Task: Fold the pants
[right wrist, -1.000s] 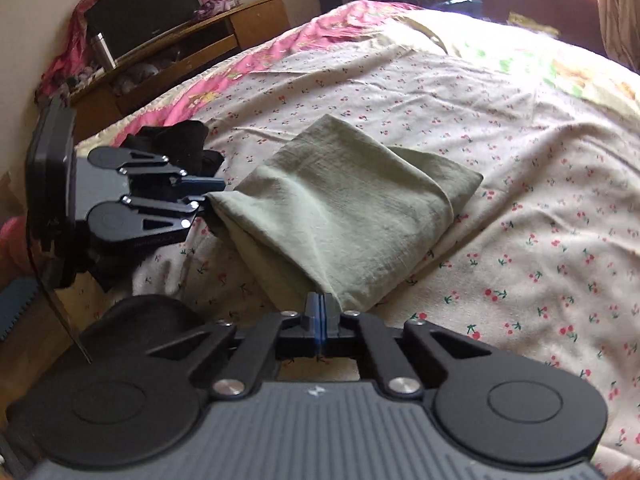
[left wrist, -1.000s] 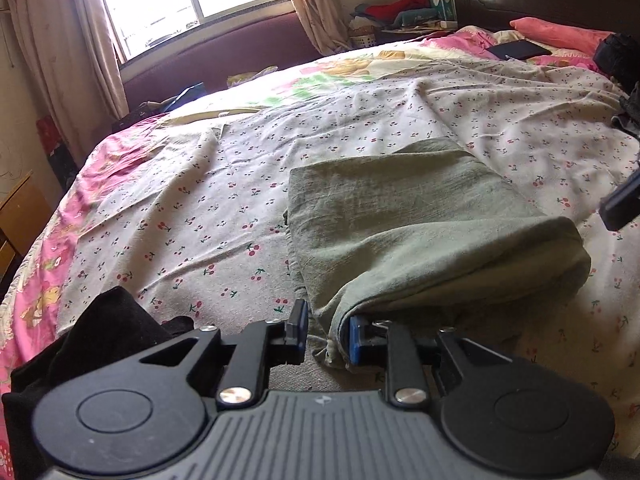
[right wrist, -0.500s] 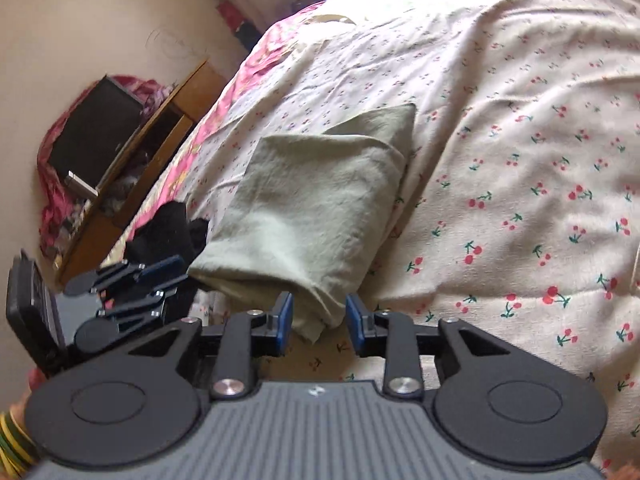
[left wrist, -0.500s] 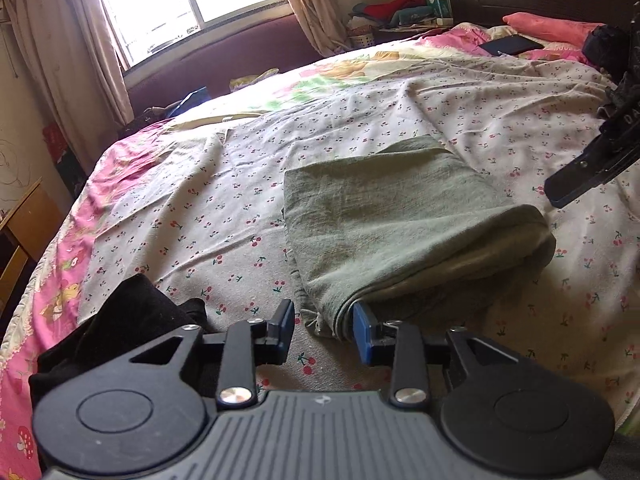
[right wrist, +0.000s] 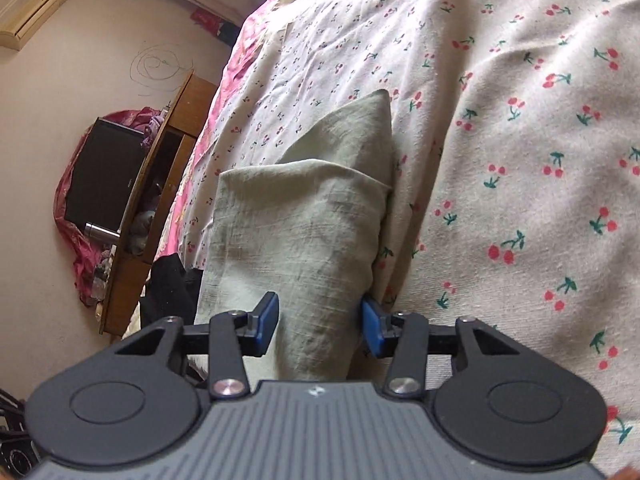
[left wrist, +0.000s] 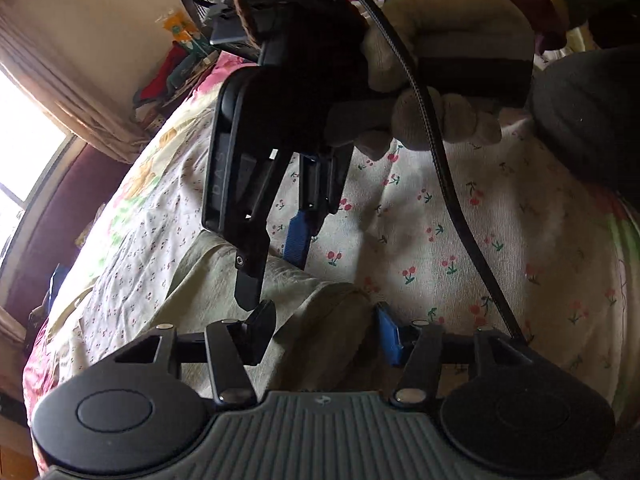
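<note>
Pants (right wrist: 296, 240), of pale green cloth, lie folded into a thick bundle on the bed, on the cherry-print sheet (right wrist: 520, 120). In the right wrist view the bundle runs lengthwise away from the camera, with one pointed corner sticking out past its far end. A black garment (right wrist: 168, 284) lies at the bundle's left, near the edge of the bed, and a wooden cabinet (right wrist: 160, 184) with a dark screen (right wrist: 104, 176) stands against the wall beyond it.

The right tongs (right wrist: 318, 322) straddle the near end of the bundle. Their jaws have just been opening and stand apart, the blue pads (right wrist: 374, 326) on either side of the cloth, the right pad down at the fold's edge beside the sheet; they do not pinch it.

The left tongs (left wrist: 324, 332) likewise stand apart over a rounded fold of the pants (left wrist: 320, 320), and their jaws have also just been opening. The cloth sits between the pads without being clamped. In this view the right tongs (left wrist: 276, 276) come down from above, gripped by a gloved hand (left wrist: 440, 60), with one black finger (left wrist: 250, 280) close to the left tongs' left pad. A black cable (left wrist: 440, 168) hangs from the hand across the sheet. A curtained window (left wrist: 24, 152) shows at the left.
</note>
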### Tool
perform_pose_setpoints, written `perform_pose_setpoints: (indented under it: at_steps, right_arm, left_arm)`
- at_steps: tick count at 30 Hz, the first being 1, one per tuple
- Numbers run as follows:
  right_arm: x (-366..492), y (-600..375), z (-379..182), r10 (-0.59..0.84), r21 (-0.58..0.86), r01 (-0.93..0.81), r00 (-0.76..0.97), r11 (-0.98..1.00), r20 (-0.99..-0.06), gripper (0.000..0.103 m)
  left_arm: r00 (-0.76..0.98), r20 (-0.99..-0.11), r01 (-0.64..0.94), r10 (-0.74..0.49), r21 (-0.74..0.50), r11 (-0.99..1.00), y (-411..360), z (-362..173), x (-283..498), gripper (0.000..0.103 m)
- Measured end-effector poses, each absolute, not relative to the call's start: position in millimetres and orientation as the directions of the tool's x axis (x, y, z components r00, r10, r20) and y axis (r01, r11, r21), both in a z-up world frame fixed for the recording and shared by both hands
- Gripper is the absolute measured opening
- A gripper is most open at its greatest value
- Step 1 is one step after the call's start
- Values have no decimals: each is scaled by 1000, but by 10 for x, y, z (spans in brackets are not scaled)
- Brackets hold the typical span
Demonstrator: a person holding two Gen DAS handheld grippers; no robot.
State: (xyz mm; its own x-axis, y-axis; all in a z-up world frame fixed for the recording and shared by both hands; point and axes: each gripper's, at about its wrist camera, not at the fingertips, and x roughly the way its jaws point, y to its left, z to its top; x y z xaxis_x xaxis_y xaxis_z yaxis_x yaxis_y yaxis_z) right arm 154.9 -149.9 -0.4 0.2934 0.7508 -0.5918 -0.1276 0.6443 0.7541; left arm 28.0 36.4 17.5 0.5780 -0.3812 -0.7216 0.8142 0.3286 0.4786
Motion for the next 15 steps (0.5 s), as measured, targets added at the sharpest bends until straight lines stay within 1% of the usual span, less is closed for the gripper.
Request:
perform_pose_setpoints:
  at_steps: [1, 2, 3, 4, 7, 8, 9, 10, 11, 12, 13, 14, 15]
  right_arm:
    - [1561, -1480, 36, 743, 733, -162, 283, 661, -607, 34]
    - [1571, -1463, 58, 740, 722, -183, 269, 668, -616, 30]
    - [1546, -1465, 72, 740, 717, -193, 261, 670, -620, 20]
    - [1560, -1454, 78, 736, 713, -195, 258, 674, -626, 13]
    - [1585, -1412, 87, 721, 694, -201, 248, 691, -646, 11]
    - [1592, -1393, 76, 719, 694, -195, 248, 693, -649, 11]
    - [1592, -1395, 69, 716, 693, -186, 256, 696, -650, 10]
    - [1601, -1411, 67, 708, 691, -175, 275, 702, -650, 10]
    - [1617, -1446, 55, 703, 688, -168, 290, 706, -650, 10]
    - [1613, -1442, 61, 697, 679, -177, 290, 712, -656, 10]
    - [1587, -1424, 75, 696, 672, -192, 285, 716, -660, 11]
    - [1553, -1426, 91, 704, 678, -199, 276, 708, -654, 15]
    - [1510, -1464, 112, 714, 693, -185, 275, 697, -644, 17]
  left_arm:
    - [547, -743, 834, -385, 444, 328, 348, 182, 357, 65]
    - [506, -770, 856, -389, 395, 332, 334, 188, 437, 60]
    - [463, -796, 878, -389, 351, 326, 324, 188, 488, 47]
    - [423, -819, 897, -388, 320, 304, 315, 181, 503, 39]
    - [387, -851, 922, -356, 348, 170, 340, 126, 321, 36]
    - [353, -870, 936, -345, 331, 123, 366, 113, 248, 30]
    - [265, -909, 964, -321, 251, 84, 407, 91, 163, 18]
    - [216, -924, 976, -315, 206, 65, 445, 93, 86, 18]
    - [234, -921, 972, -310, 232, 45, 481, 108, -11, 18]
    - [289, -906, 956, -309, 287, 51, 498, 139, -37, 20]
    - [349, -883, 937, -314, 339, 87, 515, 207, -17, 20]
    - [368, -869, 930, -331, 333, 158, 539, 314, 50, 20]
    - [360, -862, 927, -358, 288, 239, 567, 434, 129, 22]
